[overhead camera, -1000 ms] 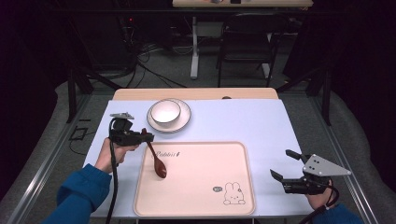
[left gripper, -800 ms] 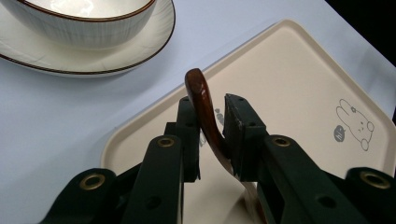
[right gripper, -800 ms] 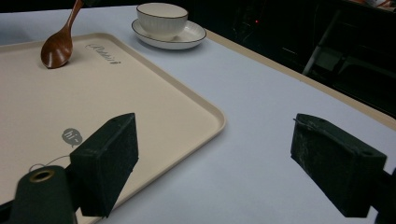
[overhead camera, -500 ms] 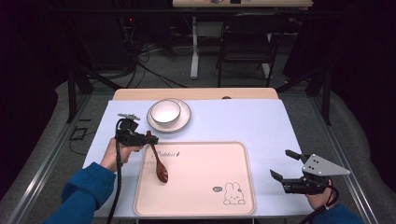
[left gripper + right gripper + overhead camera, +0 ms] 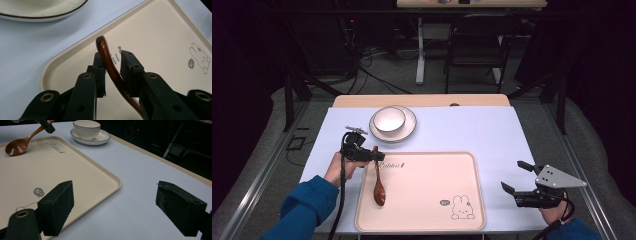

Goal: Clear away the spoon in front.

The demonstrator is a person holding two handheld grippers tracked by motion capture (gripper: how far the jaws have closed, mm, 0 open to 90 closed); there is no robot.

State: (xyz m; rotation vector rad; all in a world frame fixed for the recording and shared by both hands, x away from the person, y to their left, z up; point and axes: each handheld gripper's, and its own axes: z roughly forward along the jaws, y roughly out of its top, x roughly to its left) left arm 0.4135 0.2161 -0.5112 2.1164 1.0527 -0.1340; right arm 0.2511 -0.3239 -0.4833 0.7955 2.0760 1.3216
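Wooden spoon [image 5: 378,183]: glossy brown, curved handle, bowl resting on pink tray [image 5: 427,210] near its left edge. Handle tip between pads of left hand-held gripper [image 5: 371,156], jaws narrow; contact with both pads hard to confirm, lower handle cut off in left gripper view. Right hand-held gripper [image 5: 518,177] wide, empty, over pale blue desk [image 5: 472,130].

The rectangular table with a pale lavender-blue top [image 5: 462,127] bears a large cream plastic tray with a rabbit print [image 5: 427,200] and a white round saucer [image 5: 408,131] carrying a white bowl [image 5: 389,119].
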